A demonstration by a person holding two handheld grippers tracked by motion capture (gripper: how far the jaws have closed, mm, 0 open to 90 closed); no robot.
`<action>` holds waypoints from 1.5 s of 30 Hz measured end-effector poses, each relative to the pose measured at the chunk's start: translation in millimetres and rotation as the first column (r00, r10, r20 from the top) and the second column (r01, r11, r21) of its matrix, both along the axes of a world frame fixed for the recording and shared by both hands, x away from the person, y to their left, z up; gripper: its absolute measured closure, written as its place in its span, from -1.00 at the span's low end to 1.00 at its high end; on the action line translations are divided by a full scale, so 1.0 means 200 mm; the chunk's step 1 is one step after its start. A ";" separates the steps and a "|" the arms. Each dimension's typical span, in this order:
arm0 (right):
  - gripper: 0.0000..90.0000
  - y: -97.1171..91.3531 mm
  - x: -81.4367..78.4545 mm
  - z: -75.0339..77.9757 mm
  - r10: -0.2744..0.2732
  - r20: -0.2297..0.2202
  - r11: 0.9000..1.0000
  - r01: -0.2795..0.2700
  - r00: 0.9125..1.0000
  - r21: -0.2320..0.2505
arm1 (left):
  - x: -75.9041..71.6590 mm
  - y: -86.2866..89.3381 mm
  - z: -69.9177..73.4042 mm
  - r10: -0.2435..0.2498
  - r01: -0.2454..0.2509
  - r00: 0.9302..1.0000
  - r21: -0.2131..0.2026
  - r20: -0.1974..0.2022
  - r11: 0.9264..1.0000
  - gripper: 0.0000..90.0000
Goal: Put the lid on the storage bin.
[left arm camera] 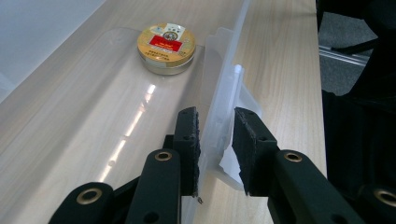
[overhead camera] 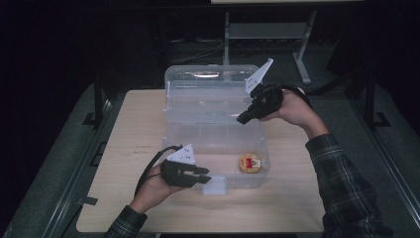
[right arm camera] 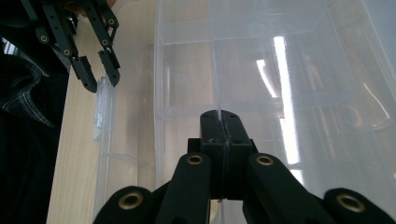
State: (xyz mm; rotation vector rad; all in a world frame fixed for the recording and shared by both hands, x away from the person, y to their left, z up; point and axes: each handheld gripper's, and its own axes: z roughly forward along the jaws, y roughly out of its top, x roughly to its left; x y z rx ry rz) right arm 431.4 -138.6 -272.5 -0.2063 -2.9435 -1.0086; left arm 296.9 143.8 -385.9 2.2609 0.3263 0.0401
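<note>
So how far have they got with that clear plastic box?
Done: the clear box stands open, and a round yellow tin already lies inside on its floor. In hand: the left gripper clamps the box's front wall by the latch, while the right gripper, fingers pinched together, holds a thin divider of the tray. Left, probably: setting the tray in place and closing the box.

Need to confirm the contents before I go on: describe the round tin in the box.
The round tin is low and flat, seemingly metal, with a gold lid bearing a red label and a paler side wall. It lies lid-up, closed, on the floor of the clear plastic box, near its right end. Neither pair of tongs touches it.
</note>
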 end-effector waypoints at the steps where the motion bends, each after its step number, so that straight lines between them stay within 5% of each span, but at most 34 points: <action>1: 1.00 0.00 0.00 0.00 -0.001 0.000 1.000 0.001 1.000 0.000 | 0.00 0.00 0.00 0.000 0.000 1.000 0.000 0.000 1.000 0.58; 45: 1.00 -0.01 -0.14 -0.03 0.001 0.011 1.000 -0.001 1.000 0.009 | 0.00 0.00 0.00 -0.002 0.002 1.000 0.002 -0.008 1.000 0.59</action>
